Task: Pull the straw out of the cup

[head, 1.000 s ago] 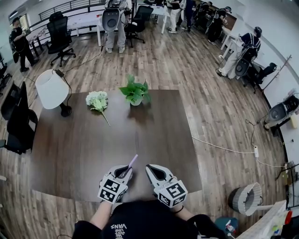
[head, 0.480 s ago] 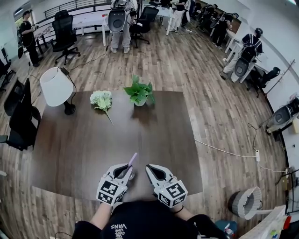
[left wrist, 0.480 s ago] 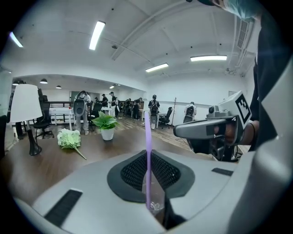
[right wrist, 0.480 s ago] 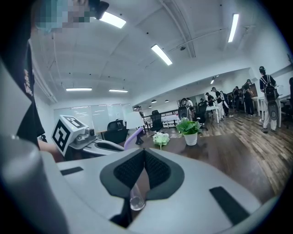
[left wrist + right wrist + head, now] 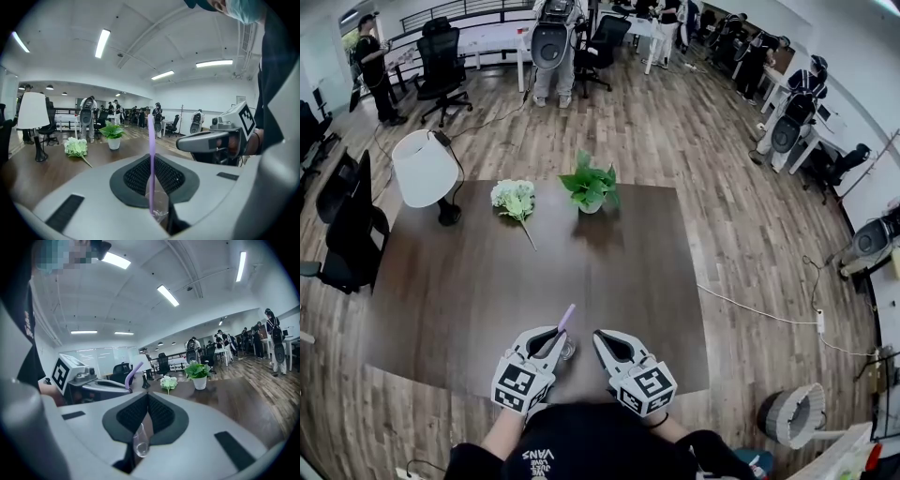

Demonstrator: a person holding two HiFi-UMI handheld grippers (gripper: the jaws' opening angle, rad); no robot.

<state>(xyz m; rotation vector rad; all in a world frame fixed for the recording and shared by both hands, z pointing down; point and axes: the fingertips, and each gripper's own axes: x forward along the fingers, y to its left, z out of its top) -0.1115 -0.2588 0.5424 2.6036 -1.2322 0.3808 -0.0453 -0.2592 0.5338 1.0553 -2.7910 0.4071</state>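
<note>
A purple straw (image 5: pixel 567 317) stands pinched in my left gripper (image 5: pixel 554 341), which is shut on its middle. In the left gripper view the straw (image 5: pixel 152 159) runs straight up between the pads, and its lower end sits within the outline of a small clear cup (image 5: pixel 158 202). The cup (image 5: pixel 569 352) rests on the dark table (image 5: pixel 469 300) just under the left tips. My right gripper (image 5: pixel 600 337) hovers beside it with its jaws together and nothing between them. Through its slit the cup (image 5: pixel 140 442) shows below the straw (image 5: pixel 136 373).
At the table's far side stand a white lamp (image 5: pixel 423 171), a white flower bunch (image 5: pixel 515 199) and a potted green plant (image 5: pixel 592 187). The table's near edge is right under both grippers. Office chairs and people stand beyond on the wood floor.
My left gripper has risen a little with the straw in it, and the cup now shows under its tips. The right gripper has stayed put.
</note>
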